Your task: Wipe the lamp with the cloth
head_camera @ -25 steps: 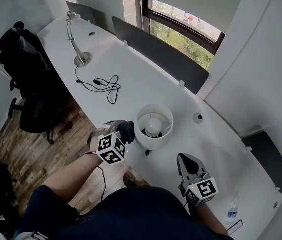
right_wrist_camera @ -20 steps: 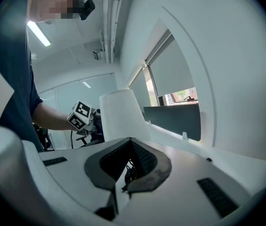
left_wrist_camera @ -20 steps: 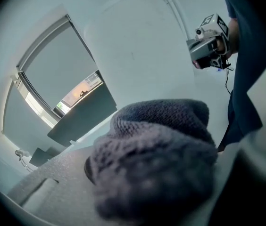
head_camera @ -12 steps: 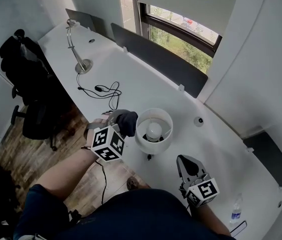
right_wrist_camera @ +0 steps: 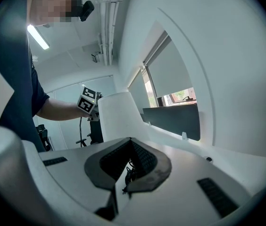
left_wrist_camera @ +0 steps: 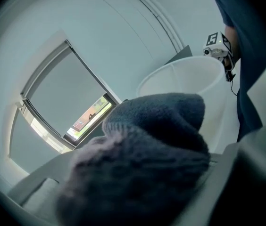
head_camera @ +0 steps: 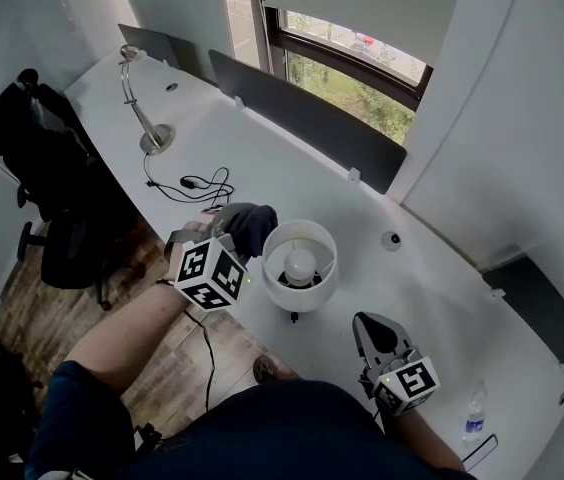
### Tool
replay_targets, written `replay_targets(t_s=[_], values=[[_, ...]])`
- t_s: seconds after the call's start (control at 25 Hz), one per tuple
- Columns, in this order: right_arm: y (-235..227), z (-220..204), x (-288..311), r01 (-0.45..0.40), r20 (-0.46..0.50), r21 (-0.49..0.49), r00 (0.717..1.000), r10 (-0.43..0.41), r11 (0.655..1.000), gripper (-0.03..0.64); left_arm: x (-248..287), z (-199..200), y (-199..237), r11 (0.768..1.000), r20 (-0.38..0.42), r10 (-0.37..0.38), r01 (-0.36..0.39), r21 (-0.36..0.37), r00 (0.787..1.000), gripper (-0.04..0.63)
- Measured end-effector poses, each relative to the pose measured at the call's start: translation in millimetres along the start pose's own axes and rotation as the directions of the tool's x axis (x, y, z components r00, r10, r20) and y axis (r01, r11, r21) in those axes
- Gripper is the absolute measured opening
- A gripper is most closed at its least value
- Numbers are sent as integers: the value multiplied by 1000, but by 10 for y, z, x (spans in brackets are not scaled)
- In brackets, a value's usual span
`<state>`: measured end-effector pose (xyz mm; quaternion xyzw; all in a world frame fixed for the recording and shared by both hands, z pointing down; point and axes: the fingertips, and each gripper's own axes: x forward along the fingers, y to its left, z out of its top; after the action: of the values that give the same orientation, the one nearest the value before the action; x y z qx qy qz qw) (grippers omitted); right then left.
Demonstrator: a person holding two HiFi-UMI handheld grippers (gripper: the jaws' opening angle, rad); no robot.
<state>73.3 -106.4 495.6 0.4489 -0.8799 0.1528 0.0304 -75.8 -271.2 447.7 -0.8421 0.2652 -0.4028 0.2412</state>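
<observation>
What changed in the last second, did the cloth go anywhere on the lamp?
The left gripper, shut on the cloth, rose along the lamp from the side wall of its shade to about rim height. Nothing was picked up or let go. The right gripper stayed shut and empty, apart from the lamp, and the lamp did not shift.

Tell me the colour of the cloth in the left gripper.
Dark grey; the cloth shows best in the left gripper view.
</observation>
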Motion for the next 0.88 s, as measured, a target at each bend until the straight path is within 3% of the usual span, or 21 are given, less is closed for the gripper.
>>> replay_targets(t_s=[0.44,0.88], values=[[-137,-121,-48,44,-32,27,999,-43,999,5,455,-482,-432,994,-18,-107,106,-22,994,49],[-103,-166,-76,52,-38,40,998,-51,998,5,707,-885,-753,980,-70,-173,165,-109,982,49]])
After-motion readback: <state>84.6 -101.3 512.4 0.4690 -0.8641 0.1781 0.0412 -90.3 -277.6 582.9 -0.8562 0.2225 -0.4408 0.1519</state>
